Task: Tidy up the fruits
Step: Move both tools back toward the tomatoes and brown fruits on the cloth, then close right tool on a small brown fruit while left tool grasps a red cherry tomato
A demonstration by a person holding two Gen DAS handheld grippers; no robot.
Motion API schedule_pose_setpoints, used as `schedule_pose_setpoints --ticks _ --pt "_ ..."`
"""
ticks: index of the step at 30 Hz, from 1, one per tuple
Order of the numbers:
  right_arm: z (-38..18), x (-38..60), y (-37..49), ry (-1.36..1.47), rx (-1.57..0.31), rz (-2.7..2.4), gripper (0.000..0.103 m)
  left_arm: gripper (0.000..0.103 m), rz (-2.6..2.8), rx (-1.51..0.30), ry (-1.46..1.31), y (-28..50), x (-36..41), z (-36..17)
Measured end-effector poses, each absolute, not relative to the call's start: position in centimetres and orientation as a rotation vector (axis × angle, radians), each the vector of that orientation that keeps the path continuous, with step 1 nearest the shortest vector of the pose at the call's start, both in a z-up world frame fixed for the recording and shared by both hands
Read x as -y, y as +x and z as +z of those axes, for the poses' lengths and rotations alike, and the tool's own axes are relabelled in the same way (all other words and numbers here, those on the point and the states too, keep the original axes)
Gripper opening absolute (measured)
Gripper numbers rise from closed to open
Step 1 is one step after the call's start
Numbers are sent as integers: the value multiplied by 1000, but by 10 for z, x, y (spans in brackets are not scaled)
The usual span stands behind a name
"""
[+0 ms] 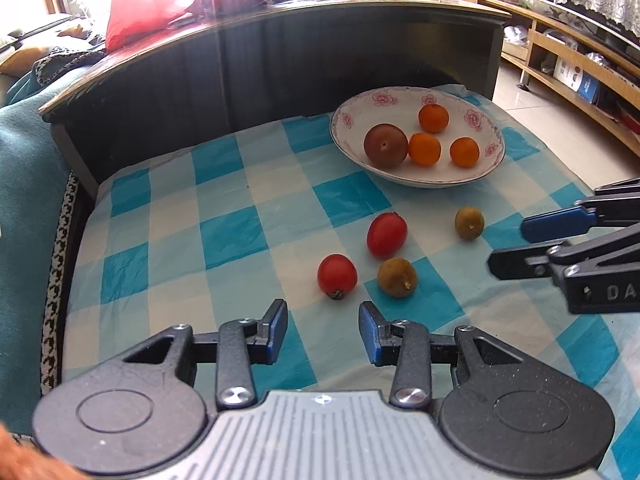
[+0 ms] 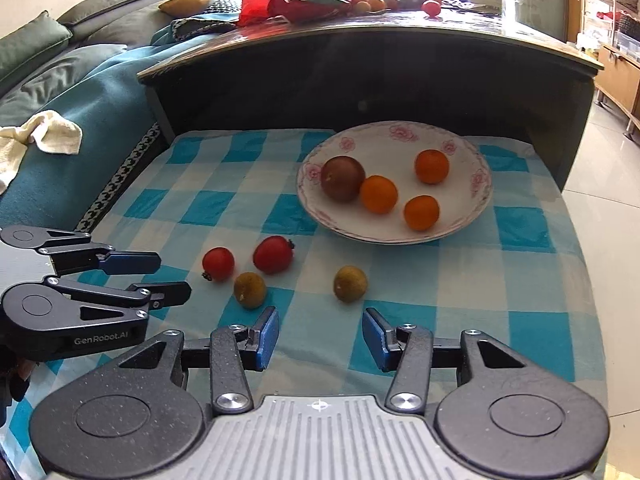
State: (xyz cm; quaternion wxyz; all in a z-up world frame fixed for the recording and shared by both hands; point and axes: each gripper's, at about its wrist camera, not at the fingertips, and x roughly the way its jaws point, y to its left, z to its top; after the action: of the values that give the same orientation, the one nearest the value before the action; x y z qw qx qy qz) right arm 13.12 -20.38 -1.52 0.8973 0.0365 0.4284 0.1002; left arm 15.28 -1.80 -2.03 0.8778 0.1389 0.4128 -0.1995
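We take the white floral bowl [image 1: 418, 176] as our landmark. It sits toward the far side of the checked cloth [image 1: 224, 236] on the table, and already holds a dark plum-like fruit [image 1: 385, 145] and three small oranges [image 1: 424, 149], which suggests it is the collecting place.

On the near side of the bowl, four fruits lie loose on the cloth: two red ones [image 1: 386, 235] and two greenish-brown ones [image 1: 397, 277], well apart from the rim. We judge these are what remains to be gathered.

Our left claw [image 1: 323, 330] hangs spread and empty on the near side of the bowl, just short of the nearest red fruit [image 1: 337, 276], lined up as if to straddle it. Our right claw [image 2: 319, 338] is likewise spread and holds nothing, facing the lone greenish-brown fruit [image 2: 350, 283] that lies nearer the bowl. Working one claw per fruit would keep them from crowding each other.
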Motion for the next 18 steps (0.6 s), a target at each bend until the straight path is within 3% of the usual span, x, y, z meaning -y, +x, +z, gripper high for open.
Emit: schedule_pose_setpoints --ticks 10,15,18 --pt "-36 159 156 25 -910 298 41 48 -433 -879 257 158 -2 -23" --pt "-48 150 167 15 -927 304 33 48 -438 -882 248 162 -6 -26" --pt "-50 147 169 -7 -921 303 22 48 -440 -886 247 166 -5 -29"
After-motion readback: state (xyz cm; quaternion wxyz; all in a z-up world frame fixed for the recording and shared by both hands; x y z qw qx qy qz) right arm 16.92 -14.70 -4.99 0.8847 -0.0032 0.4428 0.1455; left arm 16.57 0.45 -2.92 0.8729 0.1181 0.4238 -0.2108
